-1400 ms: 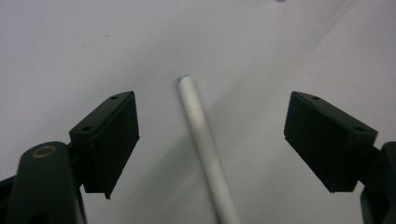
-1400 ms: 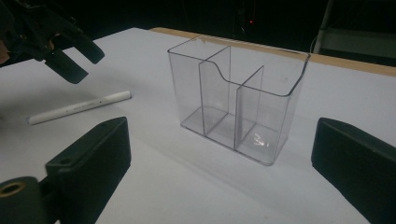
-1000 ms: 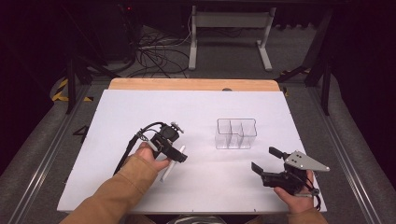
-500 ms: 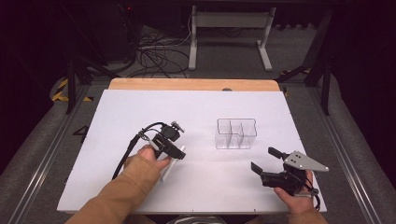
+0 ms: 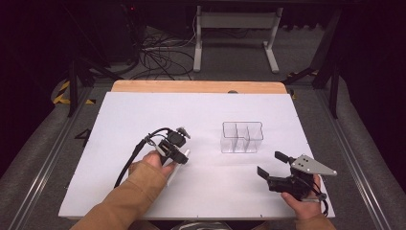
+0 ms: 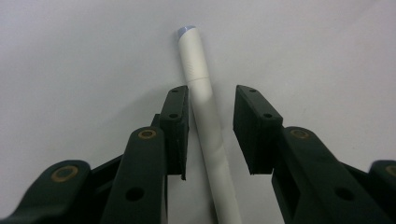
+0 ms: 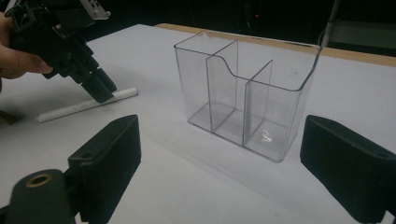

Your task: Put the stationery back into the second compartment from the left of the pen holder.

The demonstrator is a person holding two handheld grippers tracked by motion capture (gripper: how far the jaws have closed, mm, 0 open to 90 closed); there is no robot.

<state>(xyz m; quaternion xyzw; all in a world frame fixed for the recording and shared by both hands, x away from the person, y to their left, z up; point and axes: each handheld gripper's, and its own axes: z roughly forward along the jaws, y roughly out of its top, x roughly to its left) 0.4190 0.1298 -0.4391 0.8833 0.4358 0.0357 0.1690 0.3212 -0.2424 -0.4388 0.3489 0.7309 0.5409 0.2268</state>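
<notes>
Your left gripper [image 5: 178,155] sits left of centre in the high view, tipped down onto the white table [image 5: 143,115]. In the left gripper view its jaws stand partly open astride the white pen [image 6: 205,116]: one pad touches or nearly touches the barrel, the other stands clear, so nothing is gripped yet. The pen lies flat, running up the middle of that frame, tip toward the top.

You appear to be at the grasp step. Next, close squarely on the barrel, then lift without letting it roll.

To the right of centre in the high view stands the clear organizer [image 5: 242,137], empty, with three compartments. Your right gripper [image 5: 270,164] hovers at the lower right, jaws wide open and holding nothing; in its own view the organizer [image 7: 243,93] sits between them, farther off.
</notes>
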